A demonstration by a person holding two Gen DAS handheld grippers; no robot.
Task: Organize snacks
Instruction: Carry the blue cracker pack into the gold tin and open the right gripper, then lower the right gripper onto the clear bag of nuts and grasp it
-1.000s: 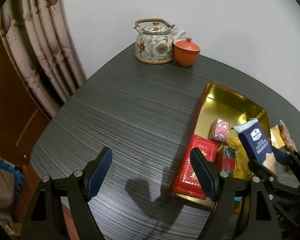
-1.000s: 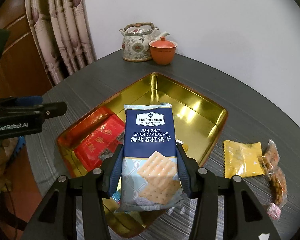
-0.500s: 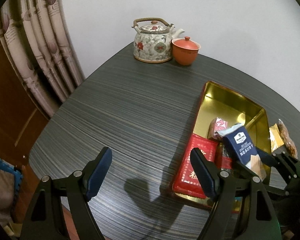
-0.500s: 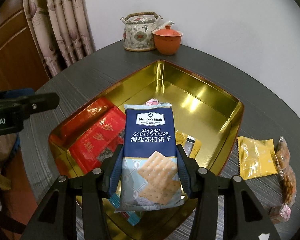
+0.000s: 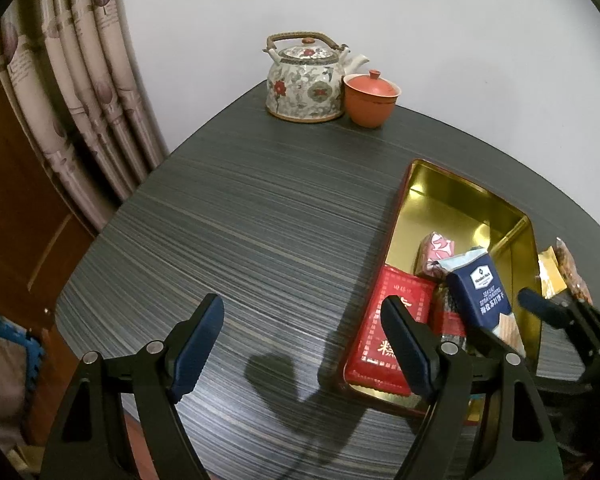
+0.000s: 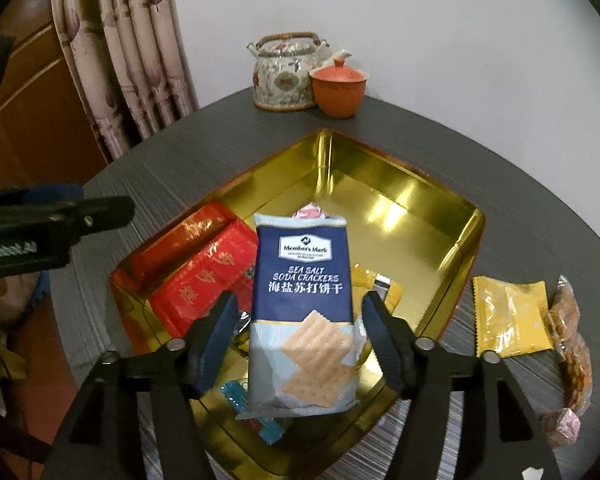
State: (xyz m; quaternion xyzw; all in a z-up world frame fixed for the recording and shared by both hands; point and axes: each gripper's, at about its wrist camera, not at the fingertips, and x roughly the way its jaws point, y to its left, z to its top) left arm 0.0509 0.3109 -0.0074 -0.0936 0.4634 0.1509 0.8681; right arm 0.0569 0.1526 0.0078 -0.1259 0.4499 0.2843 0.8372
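Note:
A blue soda cracker pack (image 6: 303,312) lies tilted over the near part of the gold tin (image 6: 404,196), between the spread fingers of my right gripper (image 6: 298,336), which is open and no longer clamps it. The pack also shows in the left wrist view (image 5: 486,296). In the tin (image 5: 460,200) lie a red box (image 5: 392,320), a pink wrapped snack (image 5: 436,252) and small packets. My left gripper (image 5: 300,344) is open and empty above the table, left of the tin.
A yellow packet (image 6: 508,316), a bag of brown snacks (image 6: 572,340) and a small pink candy (image 6: 564,428) lie on the table right of the tin. A floral teapot (image 5: 304,80) and an orange lidded cup (image 5: 370,98) stand at the far edge. Curtains hang at left.
My right gripper carried the cracker pack forward over the tin, lowered it, and has now opened its fingers around it. The left gripper has stayed in place.

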